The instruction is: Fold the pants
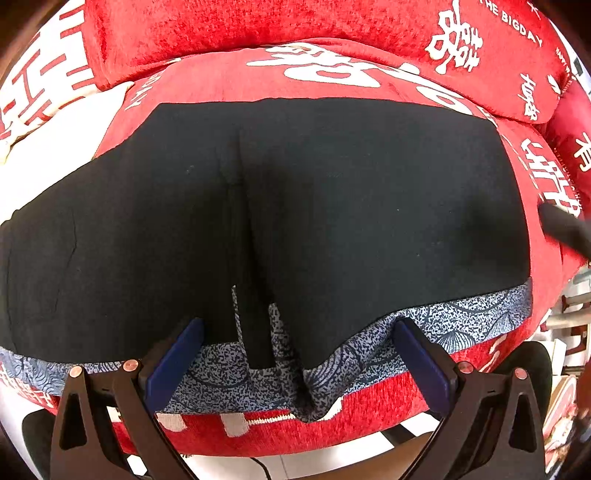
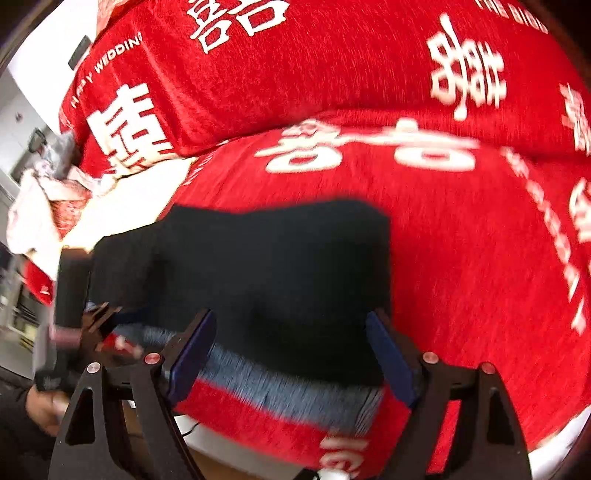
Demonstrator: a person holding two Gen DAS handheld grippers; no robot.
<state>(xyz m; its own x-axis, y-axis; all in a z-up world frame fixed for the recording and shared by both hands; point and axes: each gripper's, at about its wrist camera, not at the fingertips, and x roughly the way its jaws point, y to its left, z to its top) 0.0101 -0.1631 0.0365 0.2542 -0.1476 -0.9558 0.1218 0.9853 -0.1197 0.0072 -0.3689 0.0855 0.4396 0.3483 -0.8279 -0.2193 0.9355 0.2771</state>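
Observation:
Black pants (image 1: pixel 295 206) lie spread flat on a red sofa seat (image 1: pixel 221 77), their blue speckled waistband (image 1: pixel 461 317) along the seat's front edge. My left gripper (image 1: pixel 299 328) is open, its fingers straddling the middle of the waistband where a dark seam fold runs, and nothing is pinched. In the blurred right wrist view my right gripper (image 2: pixel 291 321) is open over the pants (image 2: pixel 277 258) and the waistband (image 2: pixel 295 391) near their right-hand end. A dark finger of the right gripper (image 1: pixel 565 229) pokes in at the right edge. The left gripper (image 2: pixel 92 325) shows at the left.
A red back cushion (image 1: pixel 258 29) with white characters rises behind the seat. A white patterned cushion (image 1: pixel 55 140) lies to the left. Floor and a dark cable (image 1: pixel 262 465) show below the seat's front edge. A person's hand (image 2: pixel 44 406) holds the left gripper.

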